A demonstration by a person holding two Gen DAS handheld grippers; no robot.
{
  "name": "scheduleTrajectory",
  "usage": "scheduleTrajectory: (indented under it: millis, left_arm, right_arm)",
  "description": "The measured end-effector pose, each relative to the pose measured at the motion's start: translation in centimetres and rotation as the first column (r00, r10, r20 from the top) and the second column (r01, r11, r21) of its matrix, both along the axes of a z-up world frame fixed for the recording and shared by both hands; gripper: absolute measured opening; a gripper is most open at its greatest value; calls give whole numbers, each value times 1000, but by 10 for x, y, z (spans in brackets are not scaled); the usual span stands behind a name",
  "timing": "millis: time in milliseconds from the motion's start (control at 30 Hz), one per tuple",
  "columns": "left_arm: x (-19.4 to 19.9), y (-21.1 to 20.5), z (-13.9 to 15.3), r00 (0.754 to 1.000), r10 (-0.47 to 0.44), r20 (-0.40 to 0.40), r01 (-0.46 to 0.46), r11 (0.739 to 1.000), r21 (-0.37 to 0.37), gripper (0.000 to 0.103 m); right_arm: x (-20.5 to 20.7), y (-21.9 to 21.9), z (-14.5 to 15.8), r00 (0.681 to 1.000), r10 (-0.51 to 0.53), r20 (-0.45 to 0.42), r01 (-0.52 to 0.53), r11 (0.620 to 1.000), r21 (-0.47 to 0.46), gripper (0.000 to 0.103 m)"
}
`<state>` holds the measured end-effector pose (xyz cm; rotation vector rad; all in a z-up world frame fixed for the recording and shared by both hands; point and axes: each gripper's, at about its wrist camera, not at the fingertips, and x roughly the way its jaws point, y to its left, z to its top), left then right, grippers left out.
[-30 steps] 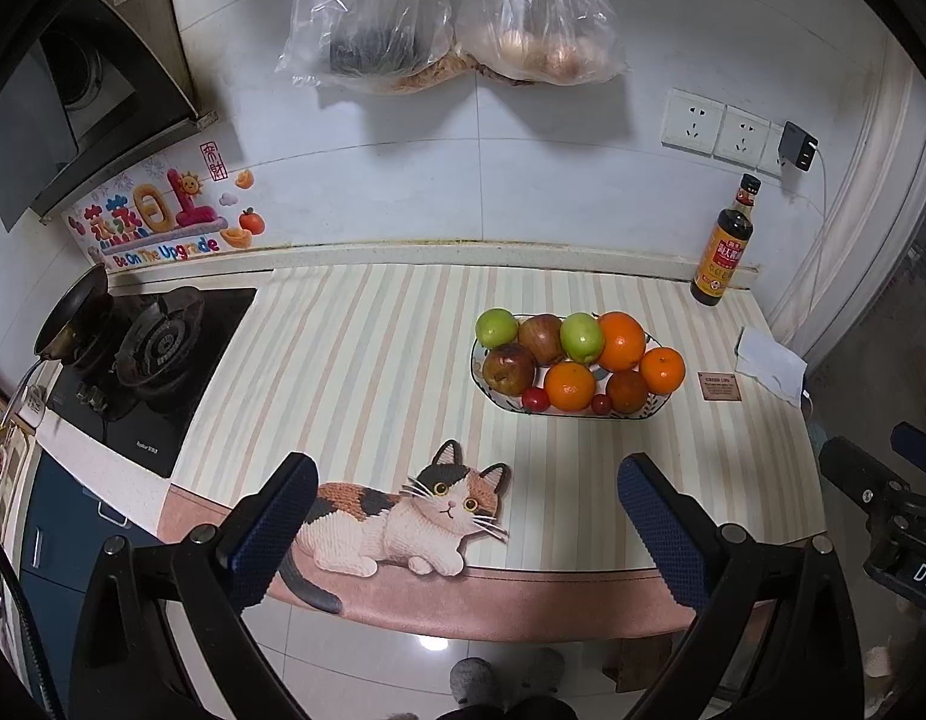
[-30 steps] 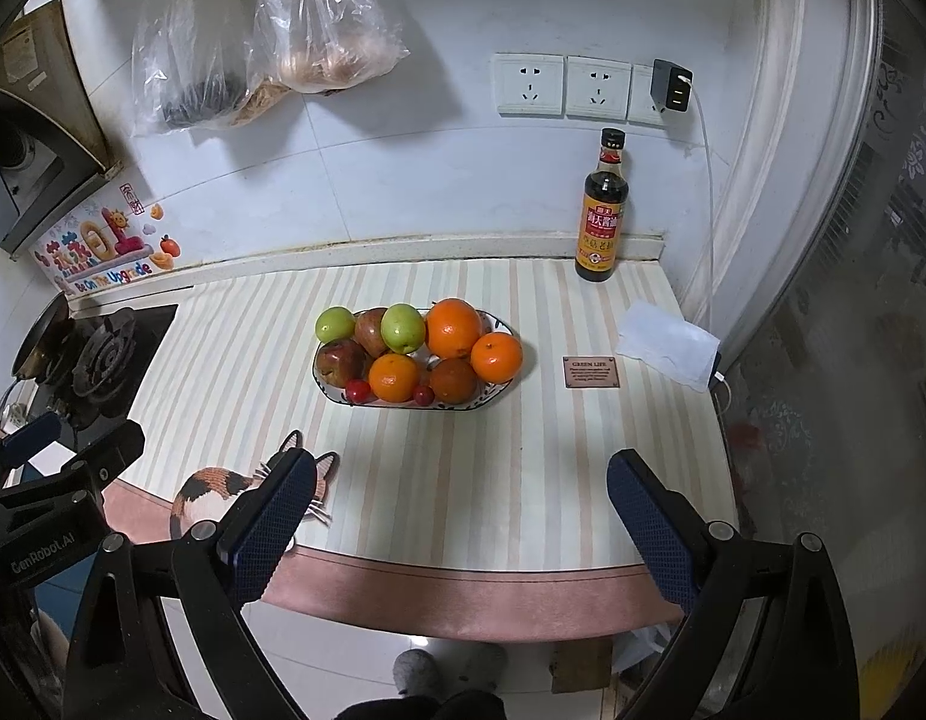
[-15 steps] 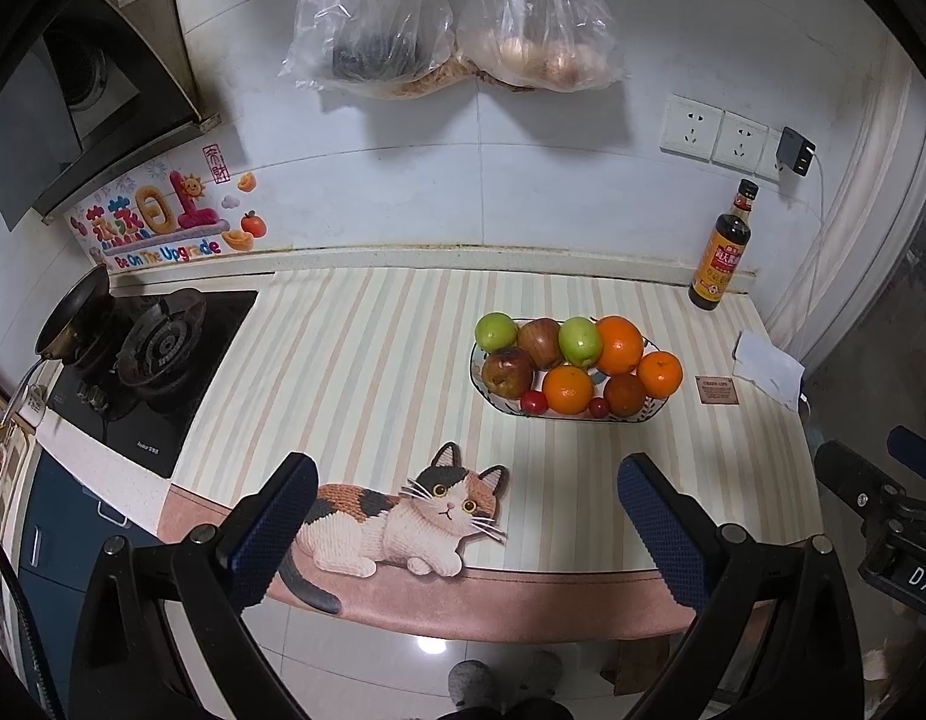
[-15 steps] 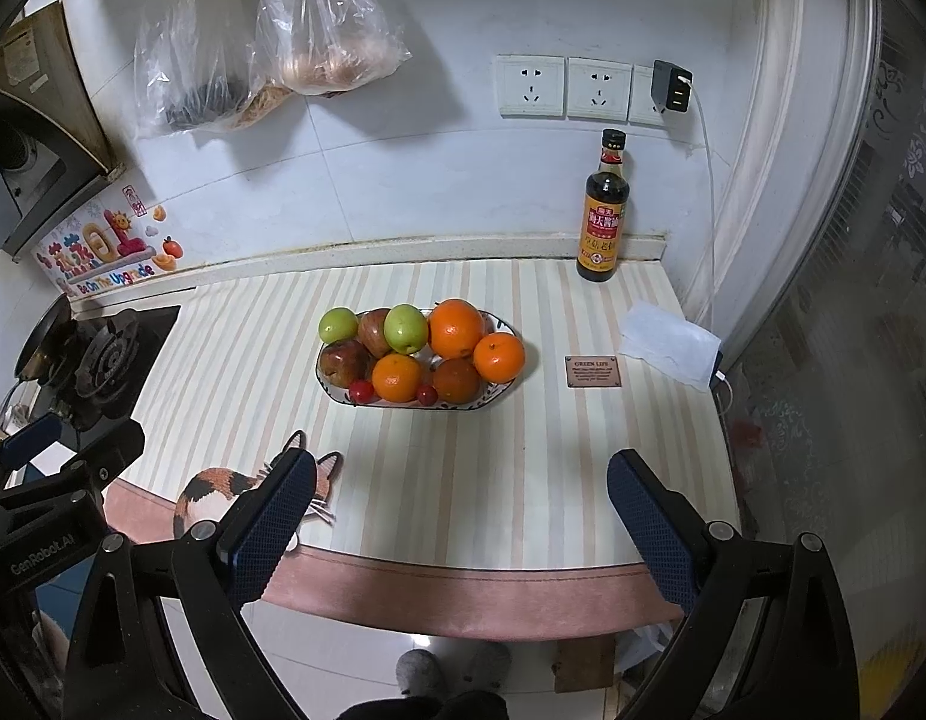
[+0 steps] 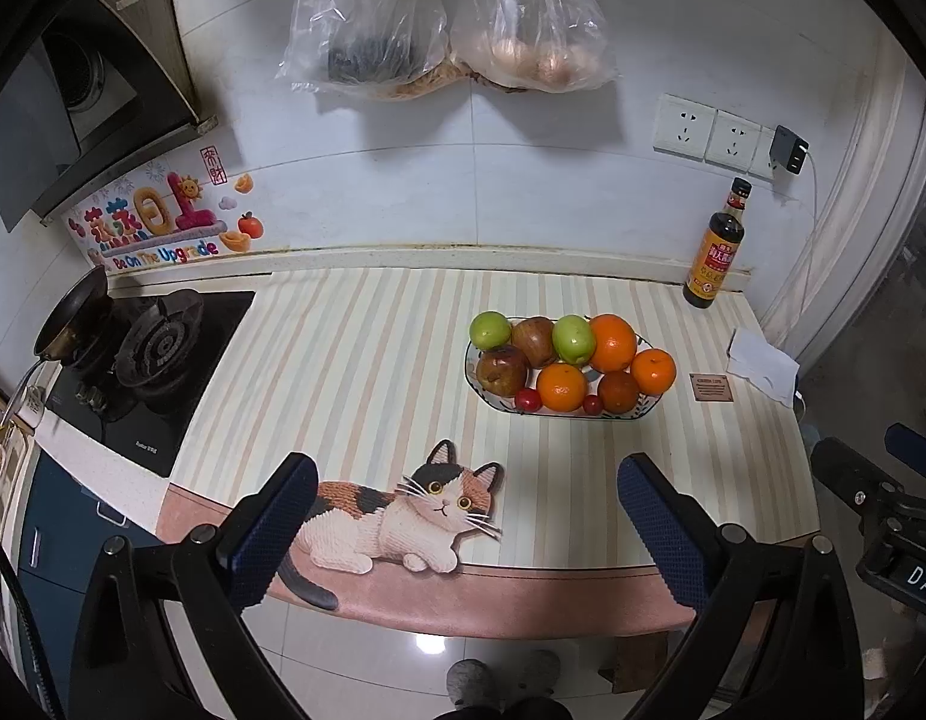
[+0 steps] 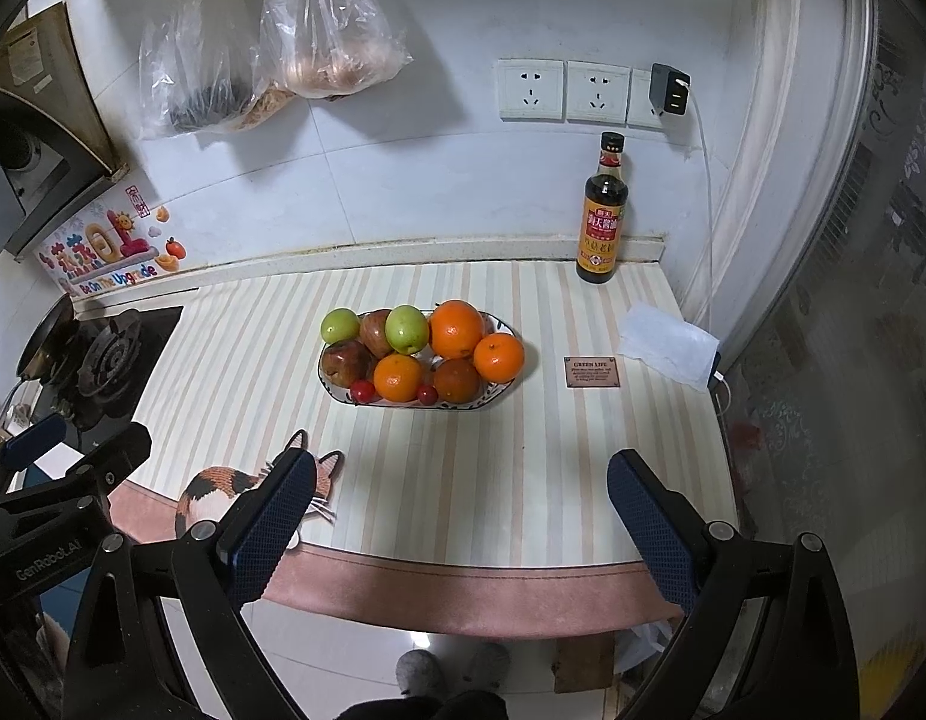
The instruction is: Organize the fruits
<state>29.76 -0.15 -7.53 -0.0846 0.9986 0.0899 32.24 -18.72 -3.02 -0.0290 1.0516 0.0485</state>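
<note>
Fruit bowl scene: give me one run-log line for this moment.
stage: pre-grasp | left gripper: open, empty | right gripper: open, empty | fruit bowl: full, untouched | both off counter edge

both views have drifted slightly, the fruit bowl [image 5: 628, 411] shifting a touch rightward.

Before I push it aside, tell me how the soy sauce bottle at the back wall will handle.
The soy sauce bottle stands tall and narrow on a small base, so a push near its neck would likely tip it; push low. It looks like dark glass, nearly full, so probably heavy for its size and breakable. Its smooth sides may slip between the pads.
</note>
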Motion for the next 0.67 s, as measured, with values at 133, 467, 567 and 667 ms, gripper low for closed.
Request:
scheduleTrajectory:
  millis: [133,467,567,667]
  left_arm:
    - [-2,-1,2,1000,-2,2,2,1000,1,103]
    - [-2,-1,5,1000,-3,5,3,1000,-1,103]
    - [-2,-1,5,1000,-5,5,5,1000,-5,103]
    - [-2,-1,6,1000,-5,15,5,1000,-2,103]
  right_arm:
    - [-2,-1,2,1000,1,0,-1,1000,2,100]
    - [-3,-3,4,1000,-1,3,1,1000,8,100]
    - [-4,-3,5,1000,-2,2,2,1000,11,100]
    - [-2,-4,5,1000,-1,-3,1,1000,14,100]
